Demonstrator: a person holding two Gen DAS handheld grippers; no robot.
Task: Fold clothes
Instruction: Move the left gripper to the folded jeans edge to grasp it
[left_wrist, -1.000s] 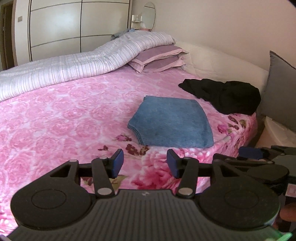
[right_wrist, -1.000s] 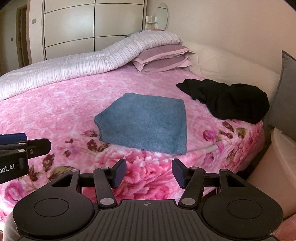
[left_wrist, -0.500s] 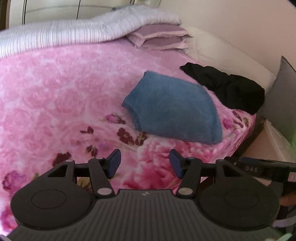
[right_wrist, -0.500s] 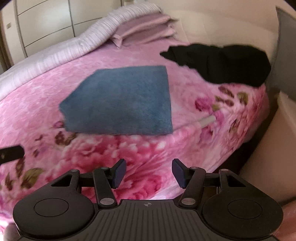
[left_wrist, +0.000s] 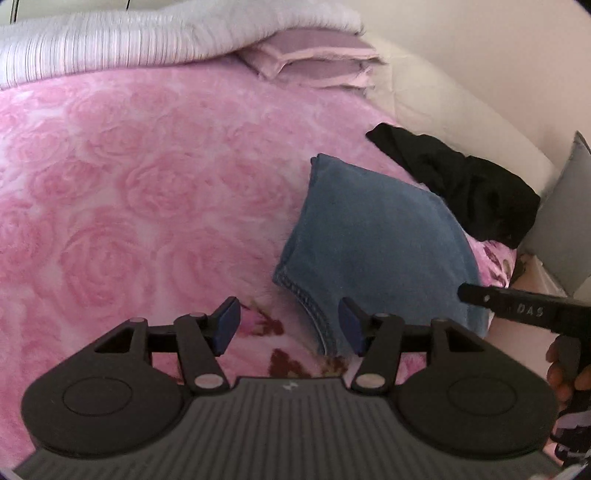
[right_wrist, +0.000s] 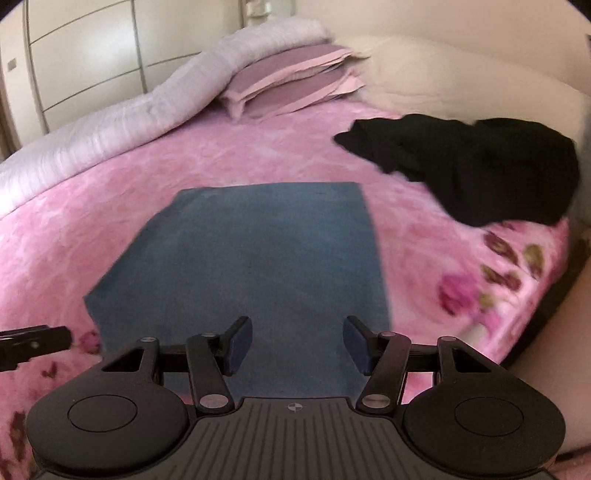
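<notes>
A folded blue garment (left_wrist: 373, 243) (right_wrist: 258, 266) lies flat on the pink rose bedspread (left_wrist: 129, 192) (right_wrist: 110, 206) near the bed's front right corner. My left gripper (left_wrist: 290, 326) is open, low over the bed, its fingers either side of the garment's near left stitched corner. My right gripper (right_wrist: 297, 345) is open just above the garment's near edge; nothing is between its fingers. A crumpled black garment (left_wrist: 465, 184) (right_wrist: 476, 162) lies beyond the blue one, by the bed's right edge. The right gripper's finger shows at the left wrist view's right side.
A striped duvet (left_wrist: 147, 40) (right_wrist: 147, 114) and mauve pillows (left_wrist: 314, 62) (right_wrist: 295, 81) lie at the bed's far side, by a cream headboard (right_wrist: 461, 77). A grey cushion (left_wrist: 565, 221) stands right of the bed. Wardrobe doors (right_wrist: 85, 62) stand behind. The bed drops off at the right.
Both grippers have come down and forward toward the blue garment, which now fills more of each view. Both stayed open. The garments have not moved.
</notes>
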